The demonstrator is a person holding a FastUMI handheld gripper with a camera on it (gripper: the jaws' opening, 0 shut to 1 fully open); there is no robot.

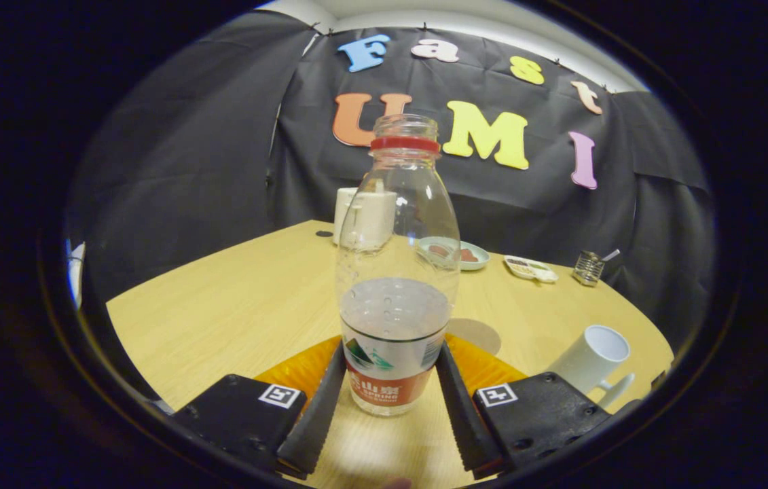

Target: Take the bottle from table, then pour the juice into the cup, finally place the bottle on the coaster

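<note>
**Bottle clamped between the fingers**

The gripper [390, 387] has both fingers pressed on the bottle [395, 272]: clear, uncapped, red neck ring, about half full, upright. An orange coaster [295, 372] lies behind it; the white cup [594, 360] stands to its right on the surface [234, 305].

Coaster [292, 372] largely hidden behind bottle [394, 272] and gripper [390, 380]; far dish [475, 257] contents too small to identify.

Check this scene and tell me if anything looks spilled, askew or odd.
One oddity: the water bottle, gripped between the tongs, has no cap, so its neck is open. It stands upright, and no spill shows on the table.
</note>
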